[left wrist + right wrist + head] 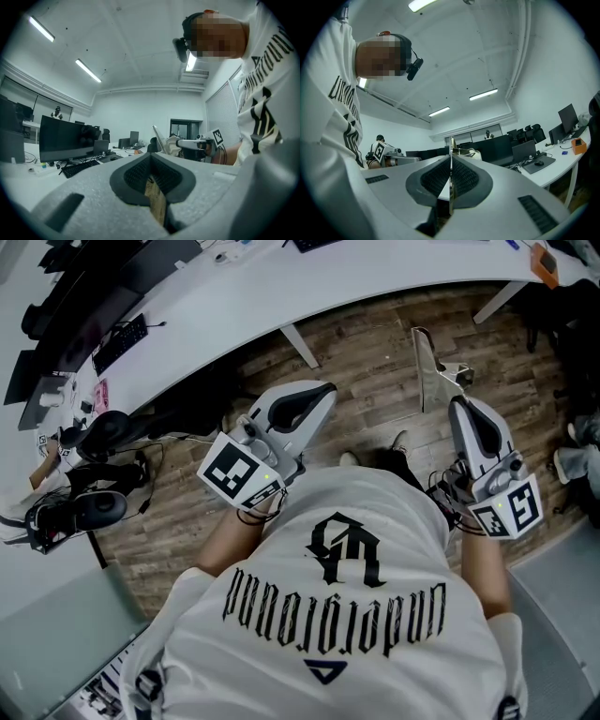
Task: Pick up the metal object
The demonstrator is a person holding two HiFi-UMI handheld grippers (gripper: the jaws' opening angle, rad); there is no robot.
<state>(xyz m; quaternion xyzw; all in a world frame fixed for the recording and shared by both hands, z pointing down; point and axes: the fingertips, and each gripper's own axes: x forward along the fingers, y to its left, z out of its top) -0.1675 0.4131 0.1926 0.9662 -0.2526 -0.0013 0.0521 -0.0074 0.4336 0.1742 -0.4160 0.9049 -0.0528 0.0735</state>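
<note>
A thin grey metal plate (429, 371) stands on edge above the wooden floor, and my right gripper (459, 407) is shut on its near end. Seen edge-on in the right gripper view, the plate (451, 149) is a bright sliver pinched between the dark pads of the right gripper (451, 164). My left gripper (322, 396) is held level at the left, apart from the plate, with nothing in it. Its ribbed pads (136, 176) meet at the tip of the left gripper (151, 157), and only floor shows through the slit below. The left gripper view also shows the plate (158, 137) from the side.
A long curved white desk (281, 287) runs across the far side, with a leg (300, 345) near the left gripper. On the desk lie a keyboard (120, 343) and monitors. Black headsets (98, 432) sit on a lower surface at the left. The wooden floor (366, 352) lies below both grippers.
</note>
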